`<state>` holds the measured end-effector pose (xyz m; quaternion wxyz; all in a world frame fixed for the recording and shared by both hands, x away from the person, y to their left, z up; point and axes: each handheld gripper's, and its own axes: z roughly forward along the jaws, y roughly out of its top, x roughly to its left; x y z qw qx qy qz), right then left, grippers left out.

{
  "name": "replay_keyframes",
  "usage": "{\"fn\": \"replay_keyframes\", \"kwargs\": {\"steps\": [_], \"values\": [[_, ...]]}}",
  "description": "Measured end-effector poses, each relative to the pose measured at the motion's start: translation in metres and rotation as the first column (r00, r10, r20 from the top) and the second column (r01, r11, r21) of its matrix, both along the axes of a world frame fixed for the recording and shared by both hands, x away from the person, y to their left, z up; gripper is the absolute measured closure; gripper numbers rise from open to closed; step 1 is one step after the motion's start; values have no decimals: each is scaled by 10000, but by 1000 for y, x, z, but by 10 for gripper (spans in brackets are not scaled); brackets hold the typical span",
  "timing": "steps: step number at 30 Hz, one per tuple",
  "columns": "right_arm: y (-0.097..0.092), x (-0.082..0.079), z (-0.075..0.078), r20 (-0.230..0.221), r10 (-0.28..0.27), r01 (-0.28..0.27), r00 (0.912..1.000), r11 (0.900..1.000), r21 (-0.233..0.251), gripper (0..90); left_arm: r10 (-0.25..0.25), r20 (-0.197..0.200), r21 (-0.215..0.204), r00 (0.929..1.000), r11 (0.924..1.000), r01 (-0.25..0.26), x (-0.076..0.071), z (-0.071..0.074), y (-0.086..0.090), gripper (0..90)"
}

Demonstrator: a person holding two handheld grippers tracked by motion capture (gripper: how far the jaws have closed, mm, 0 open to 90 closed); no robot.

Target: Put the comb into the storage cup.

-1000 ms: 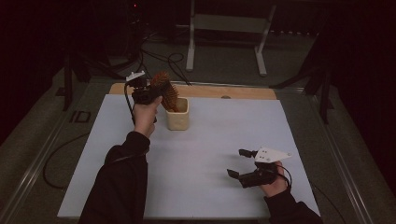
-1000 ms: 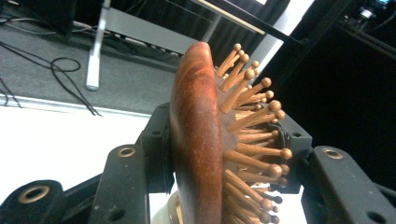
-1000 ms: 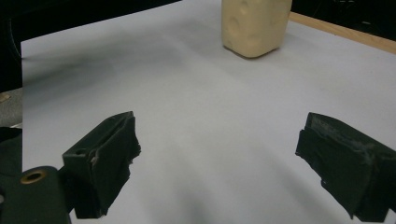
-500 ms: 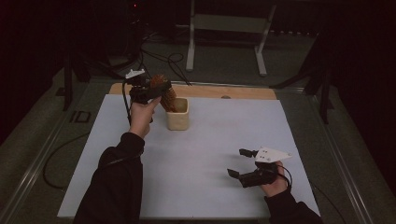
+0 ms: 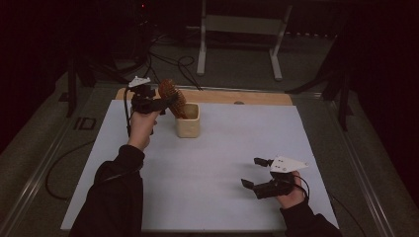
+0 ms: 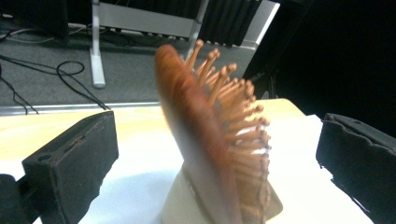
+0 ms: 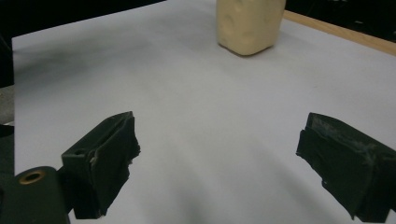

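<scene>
Work in hand: I read it as standing the brush (image 5: 172, 97) in the cup (image 5: 188, 120); the pictures put that step as good as finished.
Brush: handle down inside the cup, head leaning out toward 10 o'clock over the rim, bristles facing the far side in my left claw view (image 6: 212, 140).
Cup: on the white surface (image 5: 207, 163) at about 11 o'clock from its centre, near the far edge; it also stands ahead of me at 12 o'clock in the right claw view (image 7: 250, 24).
Left claw: (image 5: 163, 102) its jaws have just been opening and now stand wide; the brush head sits between them with clear gaps on both sides, so I hold nothing.
Left claw place: just beside the brush head, at the cup's 10 o'clock, raised off the surface.
Right claw: (image 5: 258, 175) jaws spread wide and empty, low over the surface at 4 o'clock, well apart from the cup.
Done: brush delivered and released, as far as I can judge.
Left: back my left claw clear without knocking the leaning head; I cannot tell how deep the handle sits, so a tip-over stays possible.
</scene>
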<state>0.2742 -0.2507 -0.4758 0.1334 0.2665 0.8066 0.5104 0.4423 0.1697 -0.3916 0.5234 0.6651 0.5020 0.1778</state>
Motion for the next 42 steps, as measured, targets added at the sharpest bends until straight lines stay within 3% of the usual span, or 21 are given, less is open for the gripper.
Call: {"fn": "replay_keyframes", "kwargs": {"steps": [12,18,28,34,38,42], "values": [[-1,-1,-1,-57,-112,111,9999,9999,-89,103,-610,403,532,9973,9968,589,-23,-5,24,0],[-4,-2,-2,-79,-289,288,9996,9995,-138,103,-982,808,1293,9919,9878,872,-37,-9,33,0],[-5,-4,-3,-132,-254,252,9996,9995,-182,103,-1410,673,1662,9877,9777,1283,-55,-16,39,0],[-7,-5,-4,-164,-298,296,9994,9995,-145,103,-1807,762,1765,9806,9704,1651,-68,-23,42,0],[-9,-6,-6,-186,-243,241,9995,9996,-131,103,-2267,735,1965,9712,9580,2088,-79,-28,43,0],[-9,-6,-7,-235,-286,283,9993,9995,-119,103,-2441,842,1937,9661,9550,2244,-91,-34,44,0]]}}
